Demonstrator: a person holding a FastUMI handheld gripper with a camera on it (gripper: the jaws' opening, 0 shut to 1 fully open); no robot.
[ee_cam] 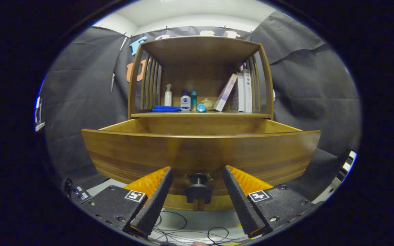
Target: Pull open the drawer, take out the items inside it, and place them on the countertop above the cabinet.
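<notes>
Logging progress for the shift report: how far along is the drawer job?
Done: the drawer is pulled out. In hand: nothing; the gripper is open, fingers either side of the knob. Left: the drawer's inside is hidden behind its front, so any contents must still go onto the countertop.

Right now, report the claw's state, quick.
Claw: open, holding nothing; its fingers stand apart either side of the drawer knob, not pressing on it. Drawer is pulled out.

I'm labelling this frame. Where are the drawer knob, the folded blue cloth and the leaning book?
drawer knob (198,190), gripper view, its dark round head
folded blue cloth (166,108), gripper view, its top fold
leaning book (225,93), gripper view, its cover
</notes>
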